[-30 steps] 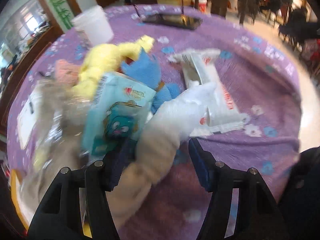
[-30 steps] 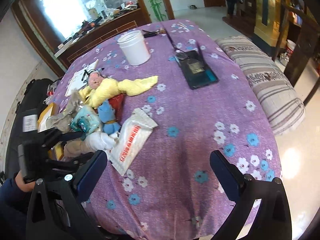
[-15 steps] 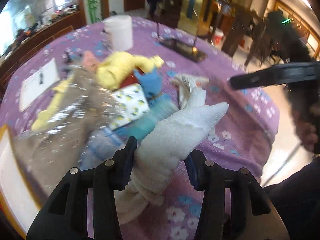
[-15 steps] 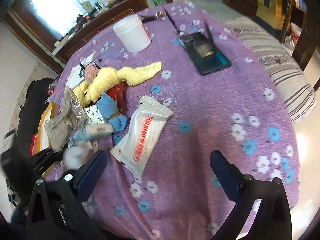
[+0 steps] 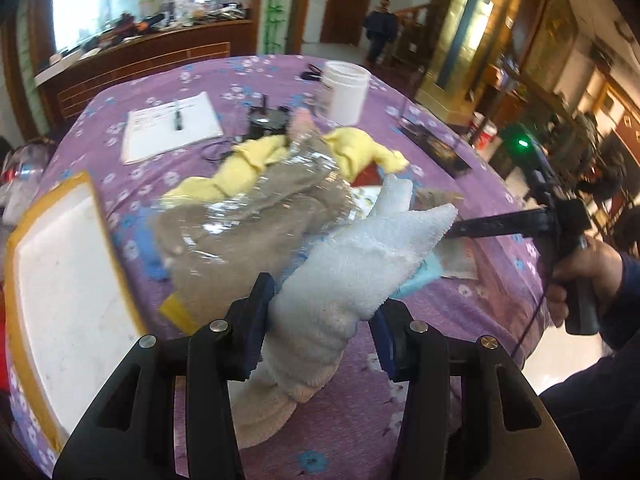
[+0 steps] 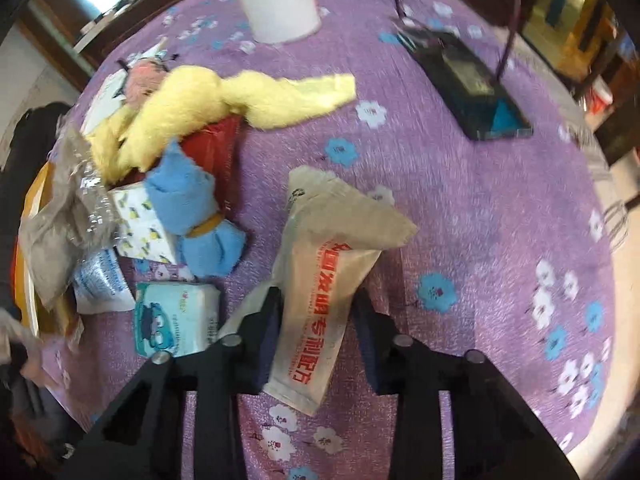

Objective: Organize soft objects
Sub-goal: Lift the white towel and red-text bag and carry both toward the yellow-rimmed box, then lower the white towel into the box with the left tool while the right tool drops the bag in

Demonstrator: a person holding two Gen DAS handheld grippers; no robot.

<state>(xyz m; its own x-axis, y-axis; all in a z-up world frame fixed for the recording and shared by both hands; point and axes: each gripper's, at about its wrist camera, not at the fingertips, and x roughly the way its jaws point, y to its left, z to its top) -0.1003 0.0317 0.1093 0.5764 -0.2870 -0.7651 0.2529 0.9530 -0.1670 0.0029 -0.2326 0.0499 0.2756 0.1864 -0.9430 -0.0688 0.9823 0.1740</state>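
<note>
- Change: the right tongs [image 6: 316, 316], wide apart a second ago above the table, now stand clenched on the beige packet [image 6: 324, 280] lying mid-table, just beside the blue towel roll [image 6: 196, 216].
- The left tongs [image 5: 320, 328] grasp the white towel [image 5: 360, 264], now lifted clear of the heap and nearer the white tray [image 5: 60, 280] at the table's left edge.
- Meaning, as I judge it: one soft thing is on its way to the tray, and a second is just gripped, not yet lifted.
- Writing: the packet bears red Chinese characters, blurred; I cannot read them surely.
- The small tissue pack [image 6: 176, 320] shows a cartoon face; its lettering is too small to read.
</note>
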